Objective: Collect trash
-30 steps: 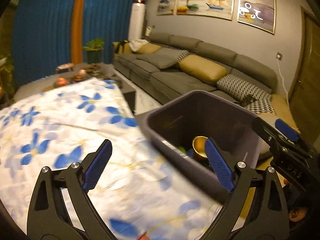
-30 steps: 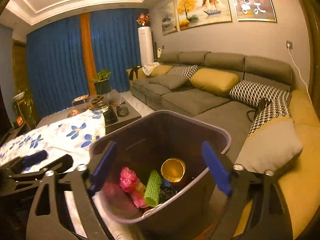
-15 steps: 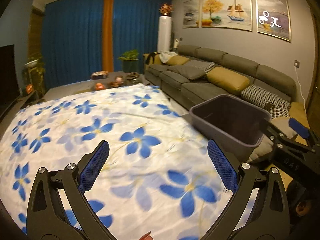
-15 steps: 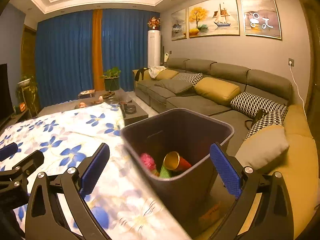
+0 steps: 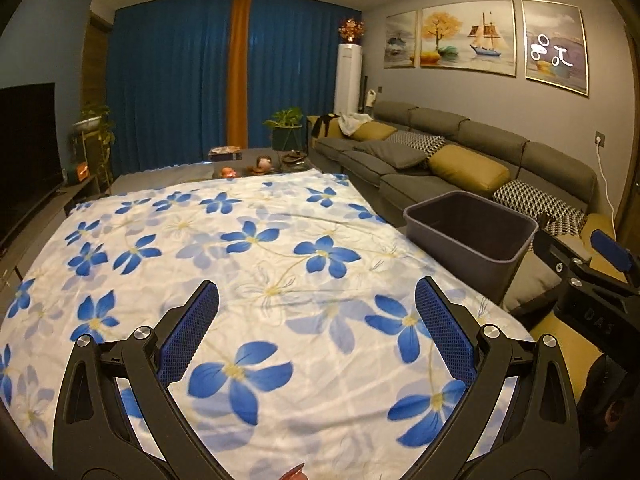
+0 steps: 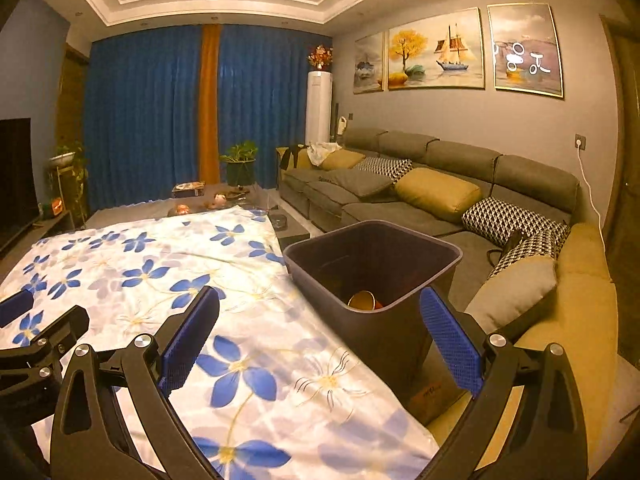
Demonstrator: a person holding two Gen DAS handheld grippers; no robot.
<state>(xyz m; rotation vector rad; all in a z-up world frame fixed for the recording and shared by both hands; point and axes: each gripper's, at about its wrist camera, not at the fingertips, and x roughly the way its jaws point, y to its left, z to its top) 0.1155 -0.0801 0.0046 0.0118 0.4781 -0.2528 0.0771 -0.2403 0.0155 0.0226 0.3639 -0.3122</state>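
The dark bin (image 6: 374,264) stands at the right edge of the flowered cloth (image 6: 168,264), just before the grey sofa (image 6: 420,184); a gold cup (image 6: 362,300) lies inside it, low against the near wall; my right claw (image 6: 320,336) has just been spreading and stands wide apart with nothing between the pads; my left claw (image 5: 316,332) hangs over the cloth, likewise spread and holding nothing.

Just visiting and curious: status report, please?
Left gripper open, empty. Right gripper open, empty. Trash bin beside flowered cloth, gold cup inside. Nothing in the way.
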